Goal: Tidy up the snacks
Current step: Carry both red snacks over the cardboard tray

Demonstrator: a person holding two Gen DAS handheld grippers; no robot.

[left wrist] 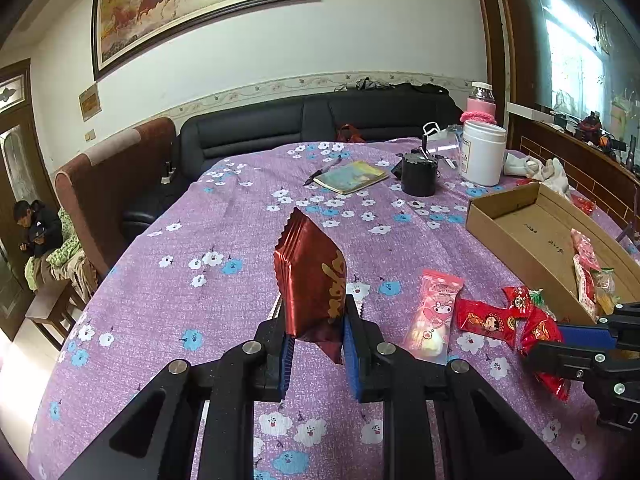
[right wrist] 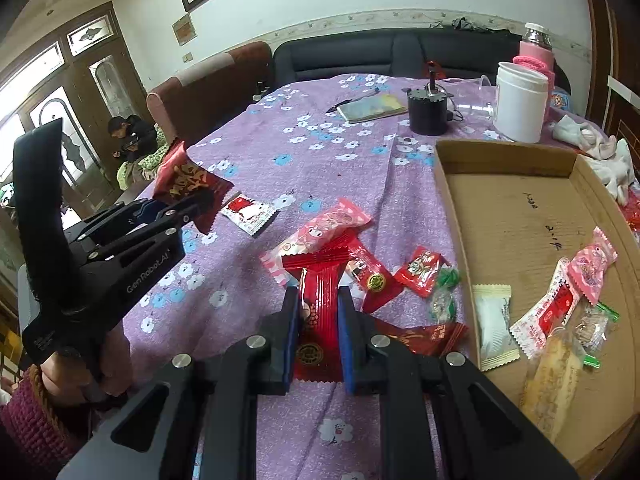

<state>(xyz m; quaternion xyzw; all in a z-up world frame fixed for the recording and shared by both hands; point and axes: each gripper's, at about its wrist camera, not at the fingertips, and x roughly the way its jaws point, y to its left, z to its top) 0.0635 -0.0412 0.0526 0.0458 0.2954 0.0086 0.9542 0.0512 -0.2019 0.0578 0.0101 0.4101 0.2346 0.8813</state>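
Left gripper (left wrist: 316, 344): fingers pinched on a dark red foil packet (left wrist: 310, 280), held upright above the tablecloth (left wrist: 240, 208); packet had a zigzag top edge and gold print.
Right gripper (right wrist: 318, 336): fingers closed around a bright red wrapped snack (right wrist: 318, 304) that lay on the cloth at the near edge of the pile.
Snack pile (right wrist: 372, 268): loose on the cloth just left of the box; a pink cartoon packet (right wrist: 324, 232), small red candies, a green-twisted sweet.
Stray packet (right wrist: 248, 212): red and white, flat on the cloth, apart from the pile, near the left gripper.
Cardboard box (right wrist: 504, 160): shallow, open, at right of the pile; a few snacks in its near end, far end bare.
Farther back: black can (right wrist: 426, 114), white jar (right wrist: 520, 100), notebook (right wrist: 372, 108) with pen, pink bottle (right wrist: 536, 46).
Behind table: black sofa (left wrist: 320, 120).
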